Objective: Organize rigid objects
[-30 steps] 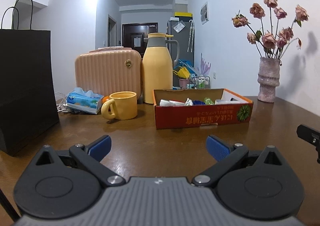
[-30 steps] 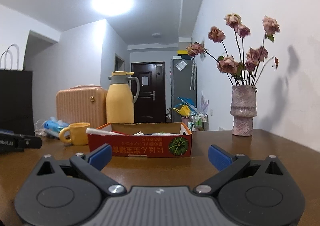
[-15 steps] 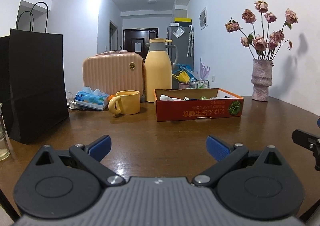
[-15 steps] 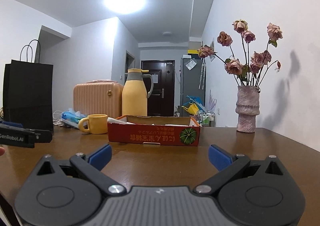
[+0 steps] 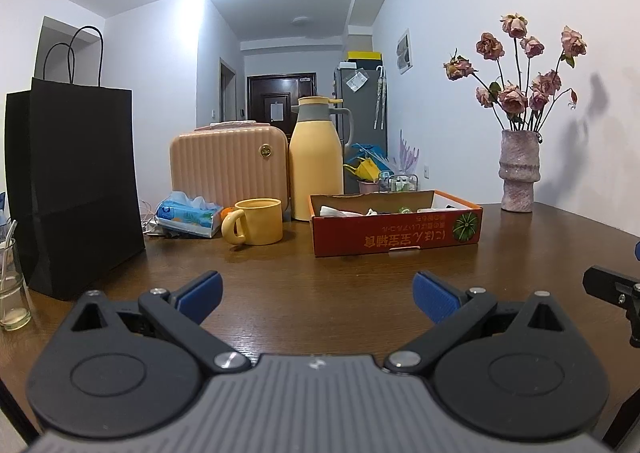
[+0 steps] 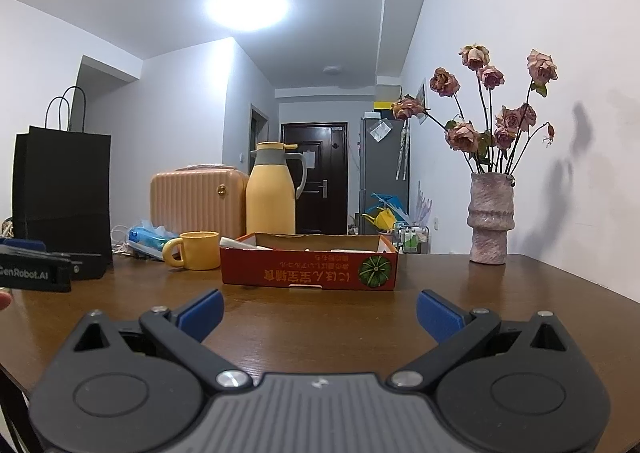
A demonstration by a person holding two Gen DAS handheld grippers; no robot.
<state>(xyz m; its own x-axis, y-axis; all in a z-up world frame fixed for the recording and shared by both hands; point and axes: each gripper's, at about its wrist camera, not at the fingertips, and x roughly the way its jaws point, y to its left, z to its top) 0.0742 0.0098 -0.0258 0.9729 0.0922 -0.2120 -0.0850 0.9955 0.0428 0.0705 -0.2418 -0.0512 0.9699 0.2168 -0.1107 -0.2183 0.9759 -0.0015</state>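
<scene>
- Both claws pulling back from the table's far end: left gripper [image 5: 316,291] spread wide, nothing in it; right gripper [image 6: 318,309] just as wide and bare
- Red cardboard box [image 5: 396,227] now well ahead of both, small items inside, hard to identify
- Versus a second ago, black paper bag [image 5: 72,189] and glass [image 5: 12,285] have slid into view at left
- Could be lining up or finishing, can't call it

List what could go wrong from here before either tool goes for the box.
1. The mug stands close beside the box, and the flask is right behind; a wide left tool approach might knock them.
2. The vase with tall dried flowers looks top-heavy; a right tool swing could tip it.
3. The box's contents are barely visible over its wall, so a grasp may miss.
</scene>
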